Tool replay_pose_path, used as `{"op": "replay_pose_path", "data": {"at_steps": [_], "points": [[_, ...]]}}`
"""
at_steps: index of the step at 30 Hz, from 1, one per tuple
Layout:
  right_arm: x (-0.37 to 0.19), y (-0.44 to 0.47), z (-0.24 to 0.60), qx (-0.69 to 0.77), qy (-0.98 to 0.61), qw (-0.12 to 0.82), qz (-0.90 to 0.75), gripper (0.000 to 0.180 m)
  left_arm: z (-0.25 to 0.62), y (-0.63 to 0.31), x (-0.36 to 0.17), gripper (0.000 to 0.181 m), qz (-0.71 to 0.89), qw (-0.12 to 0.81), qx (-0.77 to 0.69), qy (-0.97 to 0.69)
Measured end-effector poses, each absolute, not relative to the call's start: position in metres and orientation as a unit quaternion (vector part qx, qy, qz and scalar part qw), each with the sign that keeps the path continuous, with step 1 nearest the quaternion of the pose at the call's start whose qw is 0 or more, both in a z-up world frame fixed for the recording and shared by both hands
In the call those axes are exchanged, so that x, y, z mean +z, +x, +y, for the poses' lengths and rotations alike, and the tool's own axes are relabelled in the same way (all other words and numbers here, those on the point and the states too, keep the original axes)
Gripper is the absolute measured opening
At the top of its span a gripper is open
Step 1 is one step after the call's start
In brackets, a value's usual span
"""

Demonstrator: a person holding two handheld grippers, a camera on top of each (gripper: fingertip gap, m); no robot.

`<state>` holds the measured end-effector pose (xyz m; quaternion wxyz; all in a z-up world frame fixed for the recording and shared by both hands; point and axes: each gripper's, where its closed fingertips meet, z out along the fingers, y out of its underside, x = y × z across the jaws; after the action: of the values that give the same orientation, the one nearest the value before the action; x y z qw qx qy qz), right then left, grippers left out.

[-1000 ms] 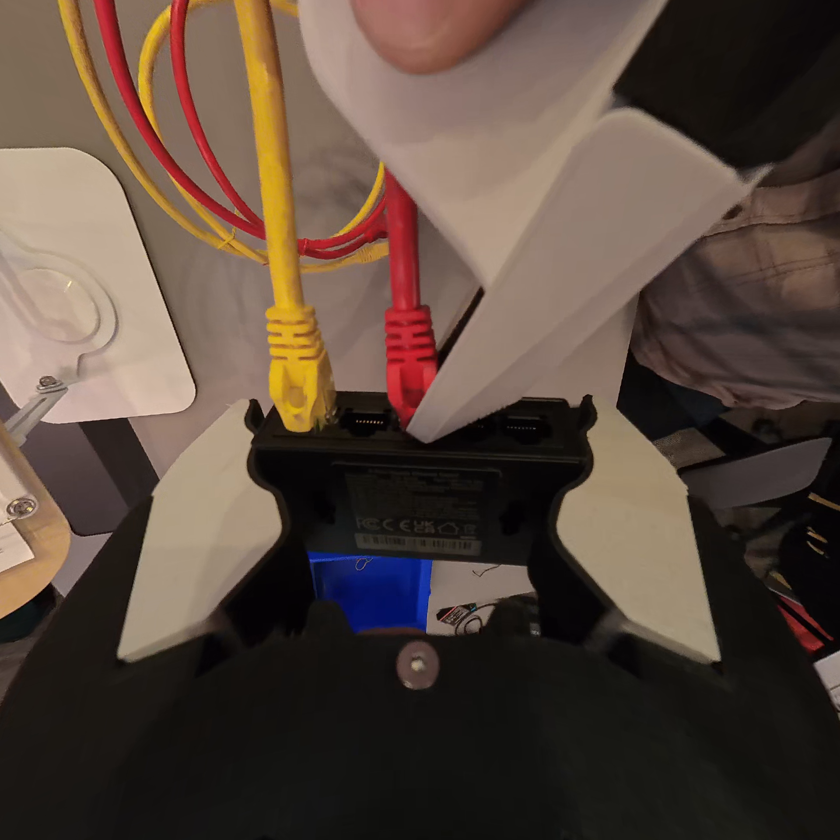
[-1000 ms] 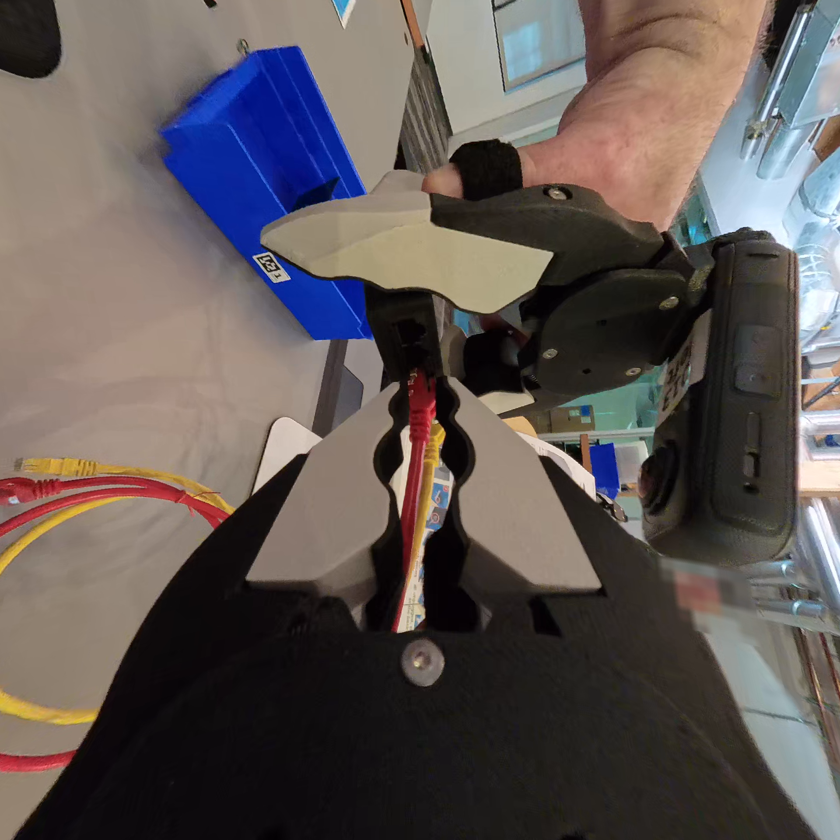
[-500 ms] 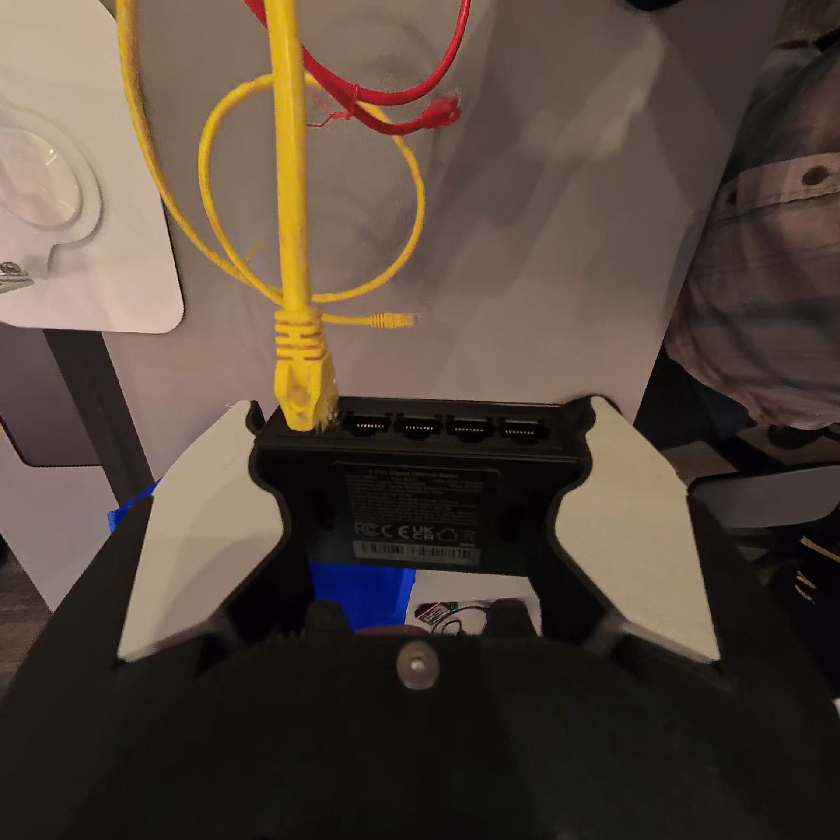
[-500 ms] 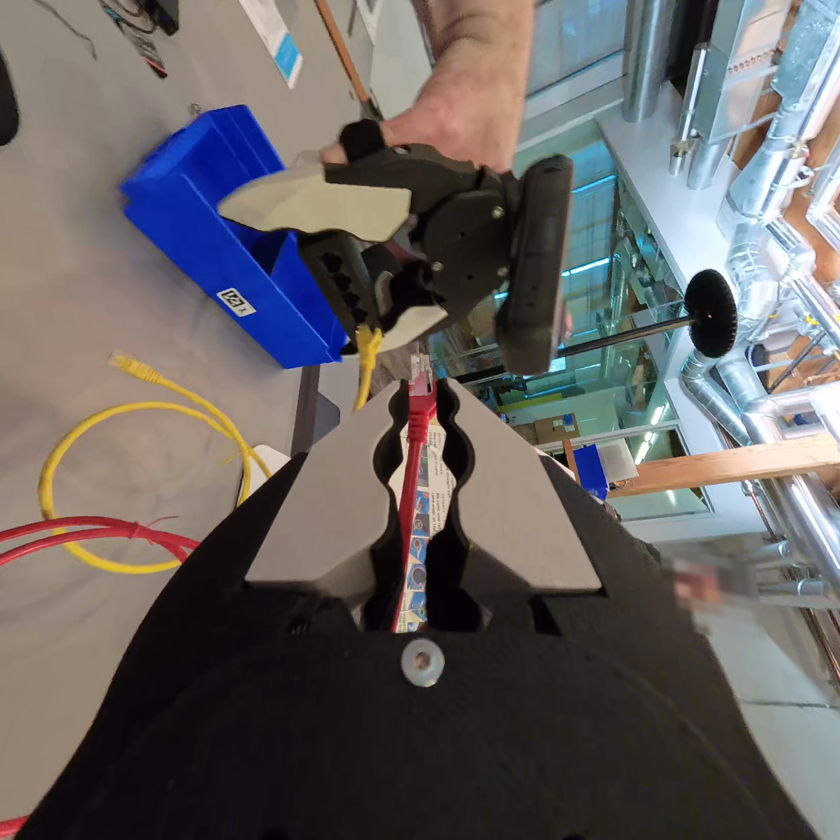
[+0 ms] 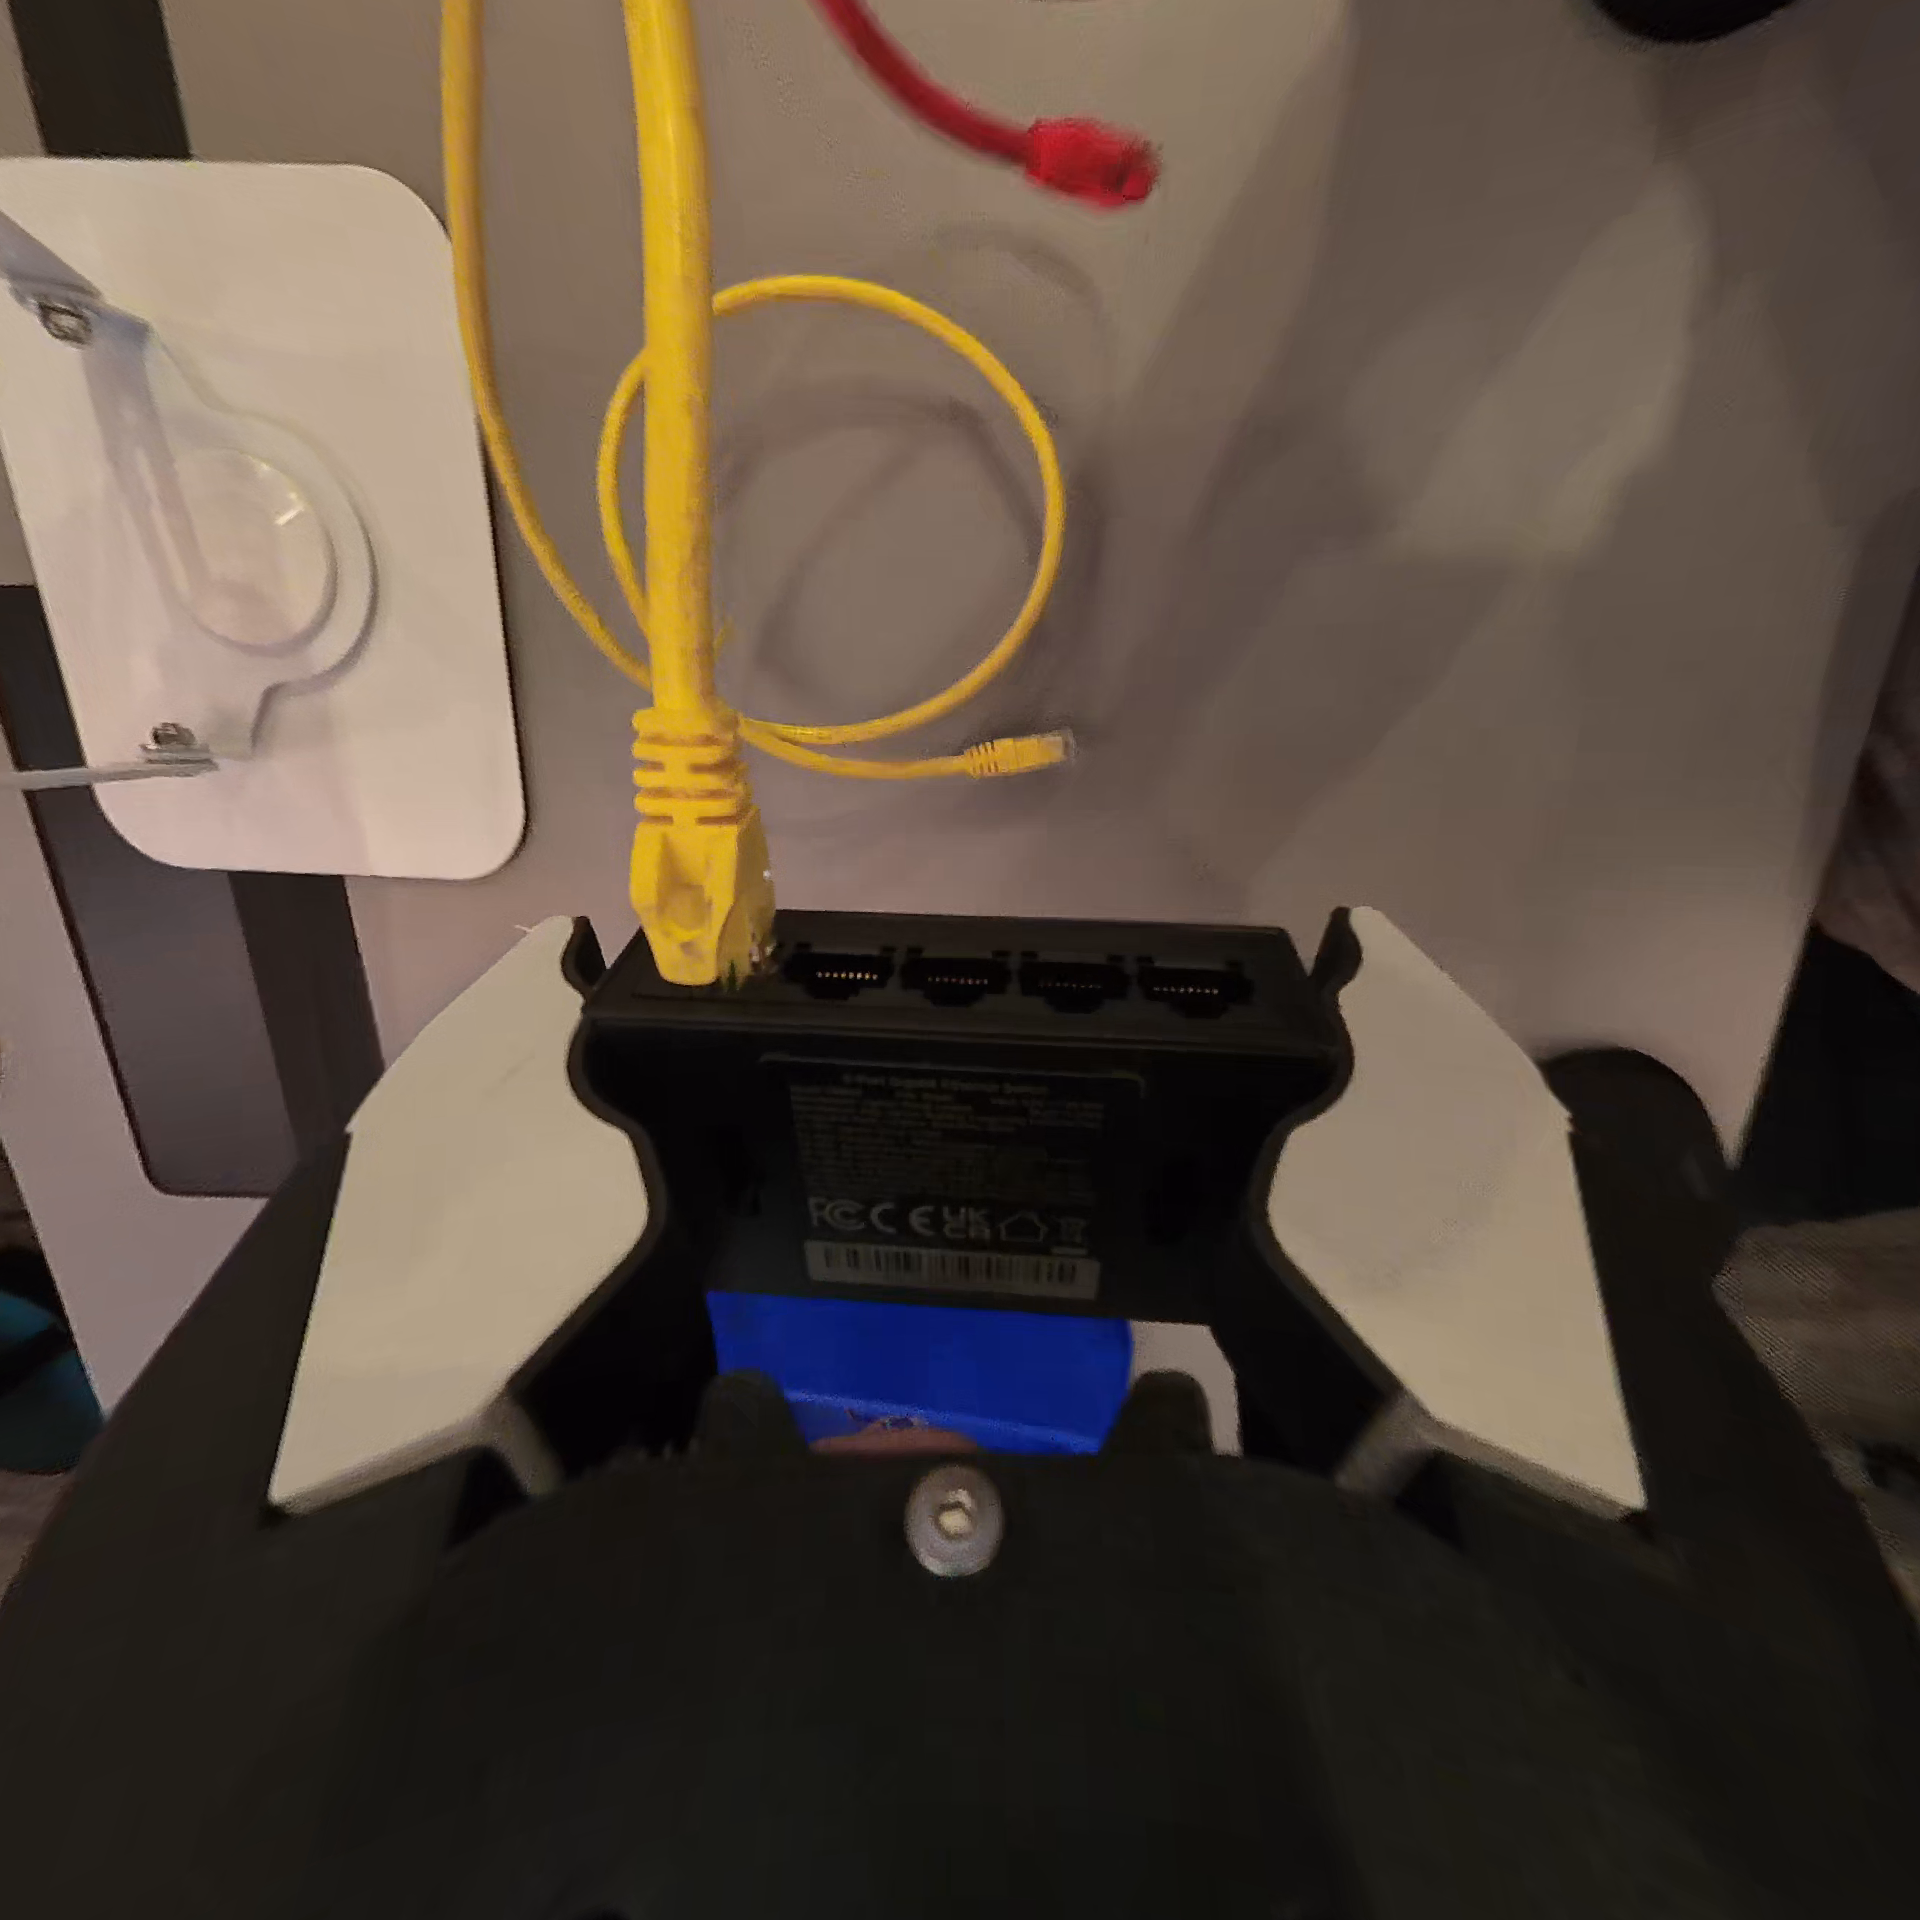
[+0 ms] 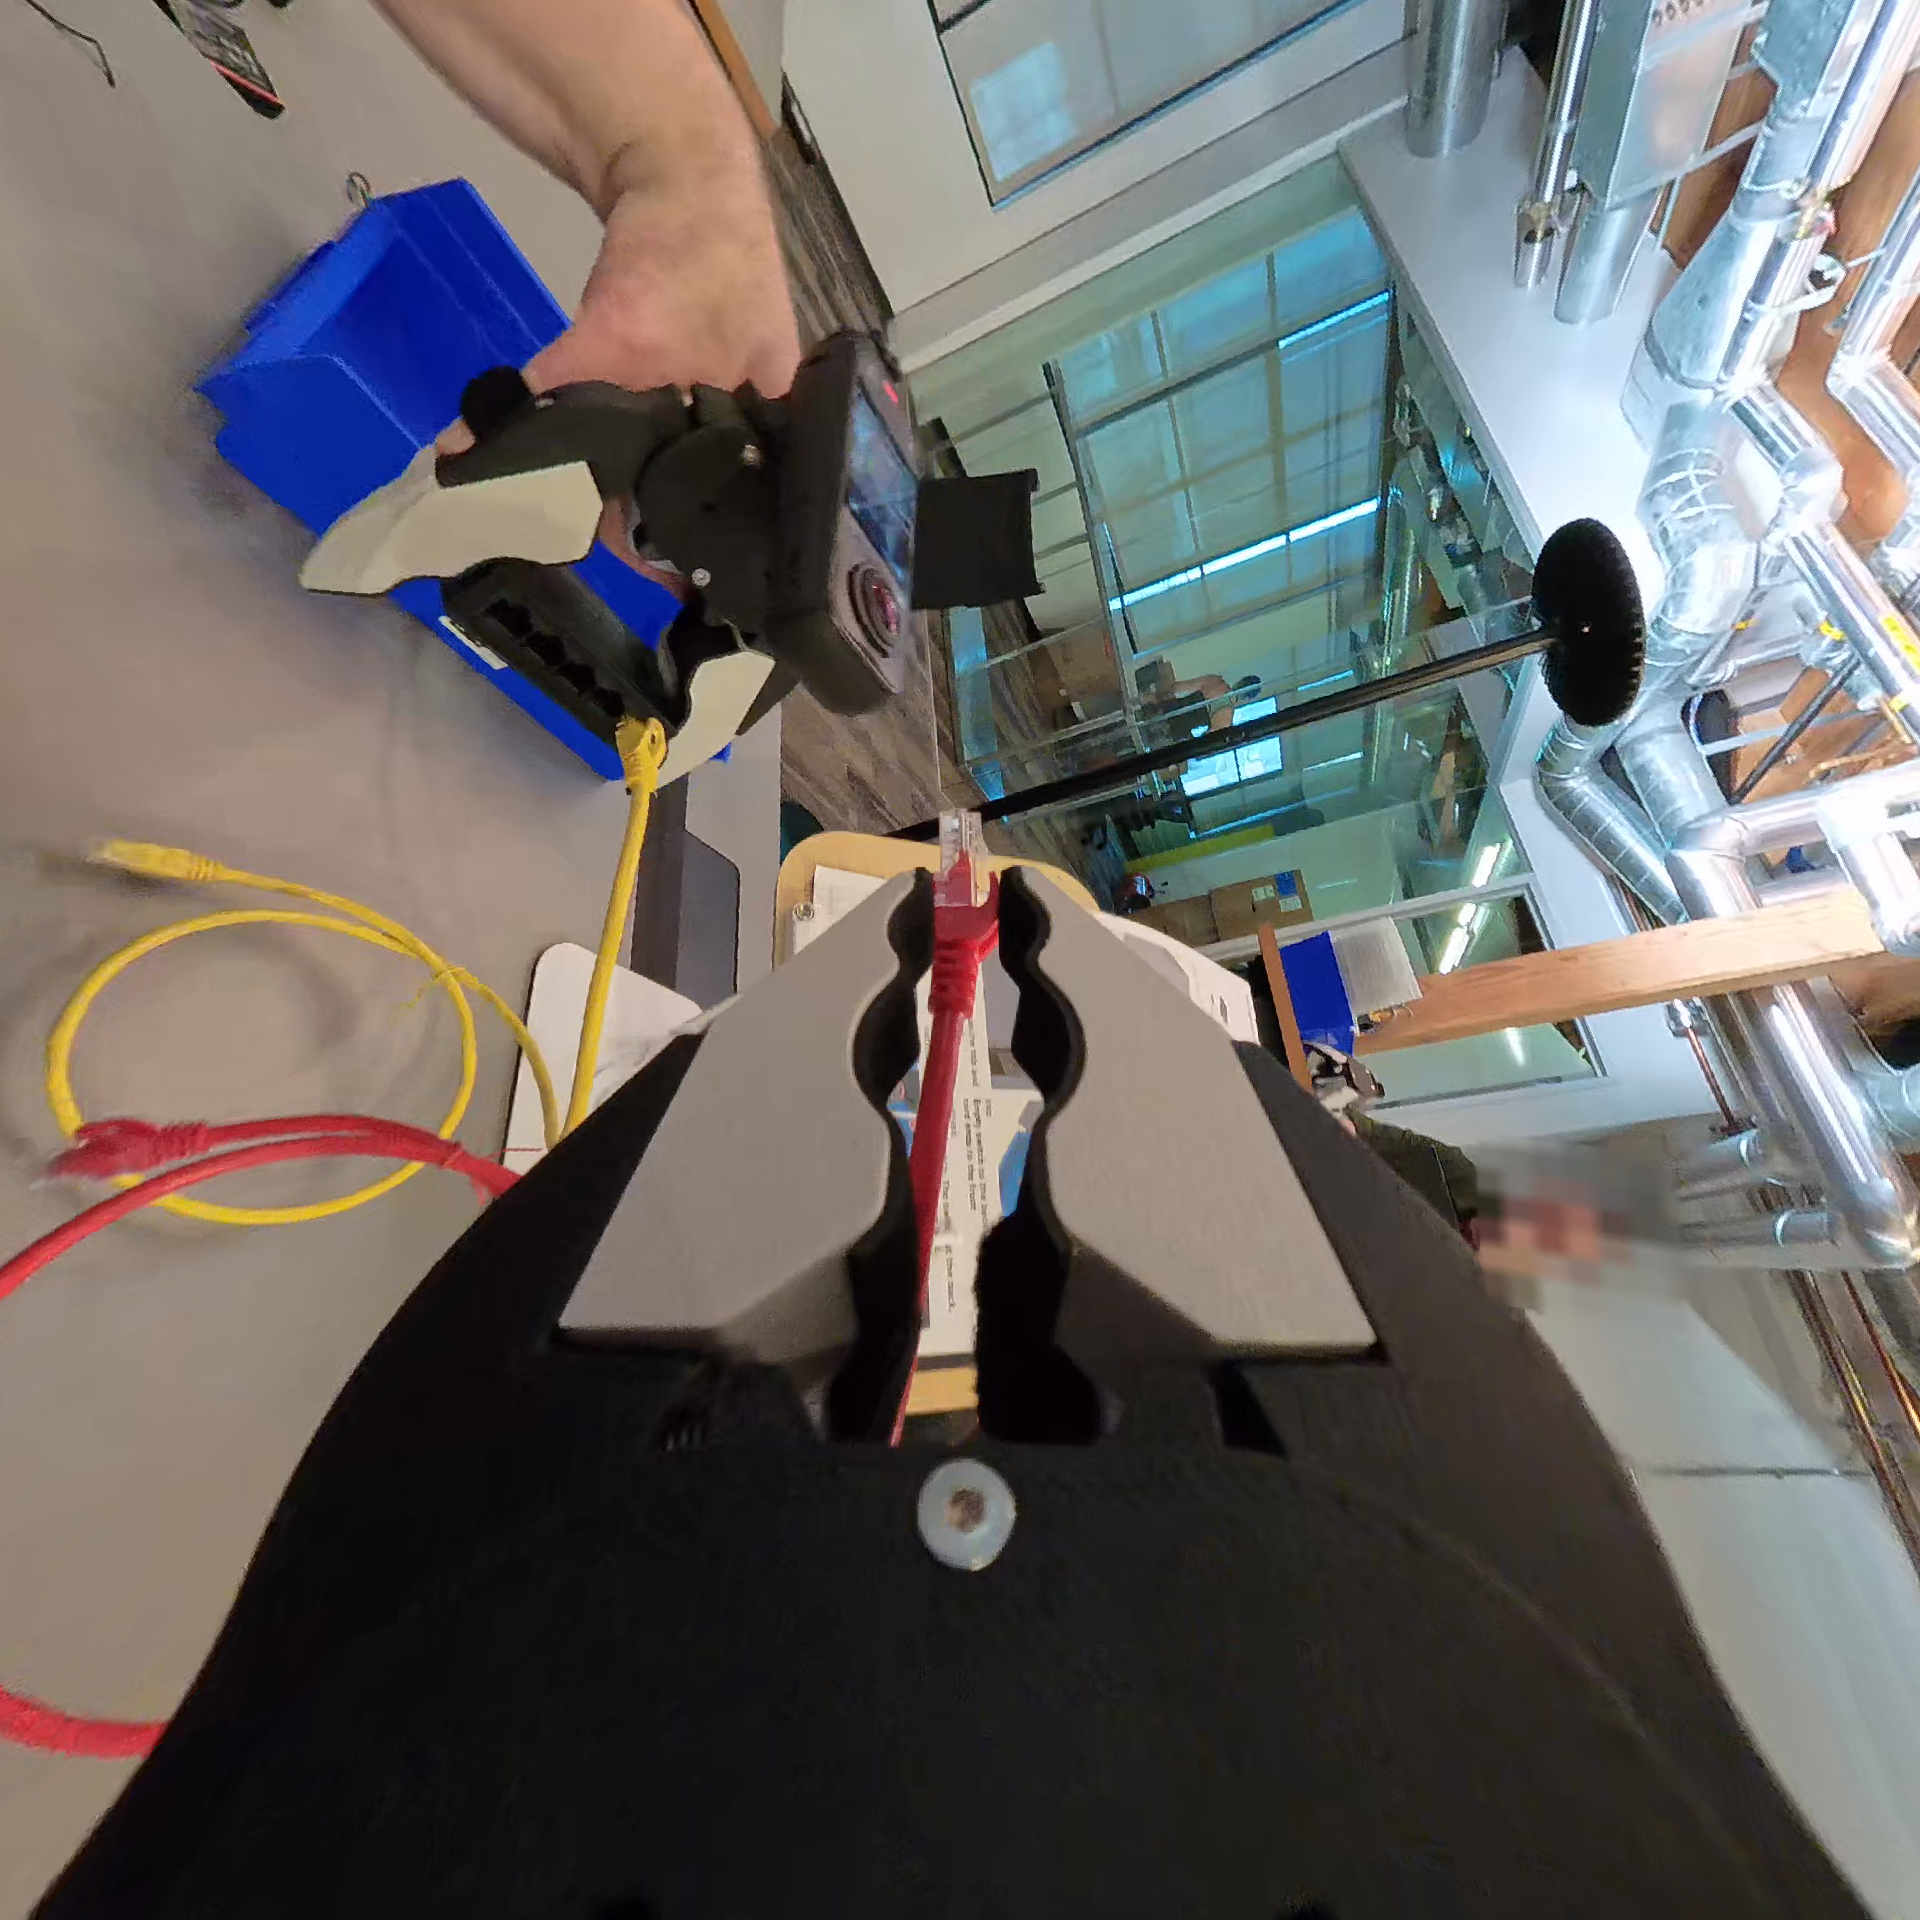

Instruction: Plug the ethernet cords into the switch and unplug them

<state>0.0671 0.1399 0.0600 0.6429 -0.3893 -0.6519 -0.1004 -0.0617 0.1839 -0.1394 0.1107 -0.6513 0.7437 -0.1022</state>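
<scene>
Certification marks and a barcode label are facing you on the switch [image 5: 951, 1122] your left gripper [image 5: 956, 935] is clamping, while your right gripper [image 6: 961, 894] is pinching the red cord [image 6: 951, 997].

A: What hides behind the black plastic network switch [image 5: 951, 1143]?

B: Most of the blue plastic bin [image 5: 920, 1377]; only a strip shows below the switch, and the gripper body covers its lower edge. Above the switch, the thick yellow ethernet cord [image 5: 675, 416] runs off the picture's top.

A: And the red ethernet cord [image 5: 1081, 171], up and right of the switch?

B: Its free plug is motion-blurred and its length leaves at the top. In the right wrist view, that cord's held part [image 6: 940, 1091] disappears under the black housing, and the switch's ports [image 6: 561, 649] are too small to count.
</scene>
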Motion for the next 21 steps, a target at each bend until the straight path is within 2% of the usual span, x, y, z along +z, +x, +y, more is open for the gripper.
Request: {"op": "replay_pose_path", "data": {"at_steps": [10,14,21], "points": [[0.055,0.116,0.143,-0.145,-0.439,0.626,-0.628,0.010,0.192,-0.032,-0.188,0.125,0.730,0.212,-0.179,-0.624],[0.067,0.152,0.146,-0.171,-0.463,0.630,-0.600,0.011,0.196,-0.031,-0.190,0.125,0.722,0.253,-0.198,-0.613],[0.092,0.231,0.158,-0.223,-0.503,0.629,-0.549,0.010,0.190,-0.039,-0.177,0.125,0.726,0.268,-0.202,-0.600]]}}
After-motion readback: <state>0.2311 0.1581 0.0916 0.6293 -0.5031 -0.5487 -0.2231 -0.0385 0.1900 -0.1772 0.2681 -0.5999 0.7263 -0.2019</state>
